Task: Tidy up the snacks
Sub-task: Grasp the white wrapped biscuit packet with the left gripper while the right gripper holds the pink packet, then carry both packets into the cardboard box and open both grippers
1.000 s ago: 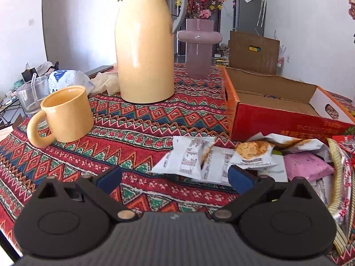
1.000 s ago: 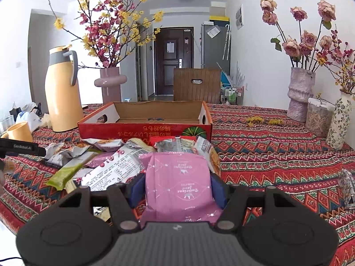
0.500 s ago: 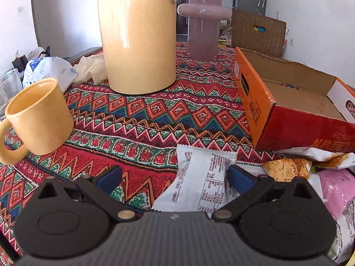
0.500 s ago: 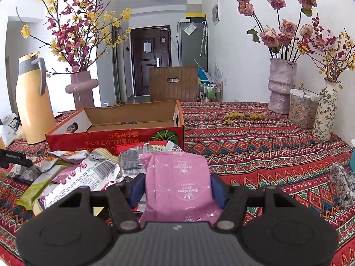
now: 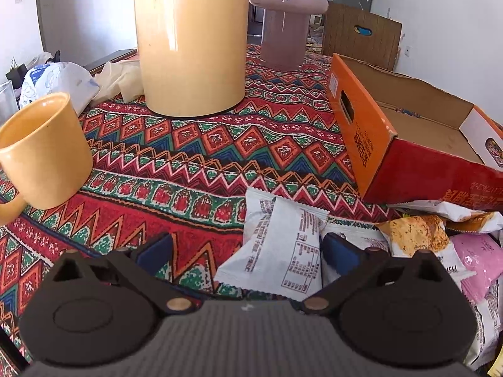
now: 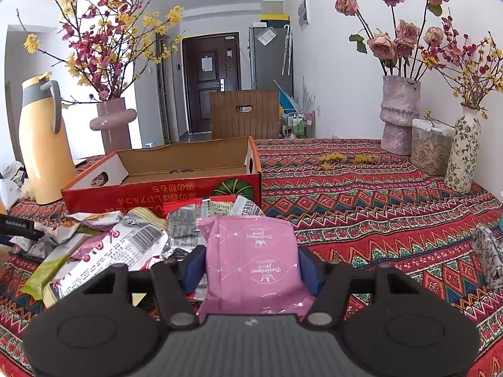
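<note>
Gripping pink snack packet point(image 6: 251, 260), right tool point(image 6: 251, 265); left tool point(image 5: 246, 251) wide open.

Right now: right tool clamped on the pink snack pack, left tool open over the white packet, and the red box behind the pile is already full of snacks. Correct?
Not quite. The red box is not full: the right wrist view shows bare cardboard inside, no snacks. The rest holds: right tool is clamped on the pink snack pack, and left tool is open over the white packet.
</note>
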Demonstrator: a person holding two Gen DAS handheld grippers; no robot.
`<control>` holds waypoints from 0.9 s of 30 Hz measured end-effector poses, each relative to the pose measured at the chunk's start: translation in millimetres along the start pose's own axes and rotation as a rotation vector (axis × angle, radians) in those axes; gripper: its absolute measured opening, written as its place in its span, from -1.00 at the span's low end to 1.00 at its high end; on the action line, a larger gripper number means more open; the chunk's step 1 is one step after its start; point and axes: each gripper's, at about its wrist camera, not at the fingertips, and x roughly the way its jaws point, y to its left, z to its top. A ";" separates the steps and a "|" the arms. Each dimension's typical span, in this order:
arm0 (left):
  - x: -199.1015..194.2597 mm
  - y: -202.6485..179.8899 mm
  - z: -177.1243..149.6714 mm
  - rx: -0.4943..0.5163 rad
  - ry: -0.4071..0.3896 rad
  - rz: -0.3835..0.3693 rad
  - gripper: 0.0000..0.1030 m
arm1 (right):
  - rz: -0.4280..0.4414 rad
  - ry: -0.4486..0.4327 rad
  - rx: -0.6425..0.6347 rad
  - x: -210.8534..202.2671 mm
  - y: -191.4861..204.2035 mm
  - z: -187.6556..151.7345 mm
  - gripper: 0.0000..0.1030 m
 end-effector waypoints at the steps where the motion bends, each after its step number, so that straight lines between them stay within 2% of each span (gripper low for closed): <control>1: -1.2 -1.0 -0.9 0.004 -0.007 0.006 0.99 | 0.000 0.000 0.000 0.0 0.0 0.0 0.19; 3: -4.9 -4.1 -2.6 0.021 -0.030 0.010 0.81 | 0.000 0.000 0.000 0.0 -0.1 -0.1 0.19; 4: -7.0 -5.6 -3.2 0.029 -0.042 0.010 0.65 | 0.000 0.000 0.000 -0.1 0.0 0.0 0.19; 5: -8.1 -6.8 -3.2 0.035 -0.050 0.007 0.58 | 0.000 0.000 0.000 0.1 0.0 -0.1 0.19; 8: -9.6 -9.6 -3.8 0.046 -0.063 -0.002 0.20 | 0.001 -0.001 0.000 -0.1 0.1 -0.1 0.19; 9: -10.1 -10.2 -4.0 0.050 -0.067 -0.007 -0.03 | 0.001 -0.001 0.000 0.0 0.2 0.0 0.19; 20: -39.5 -23.3 -4.7 0.076 -0.173 -0.040 -0.07 | 0.009 -0.013 -0.006 -0.5 1.5 4.5 0.19; 27: -64.2 -44.0 7.1 0.086 -0.242 -0.087 -0.06 | 0.035 -0.065 -0.022 7.7 6.5 26.7 0.19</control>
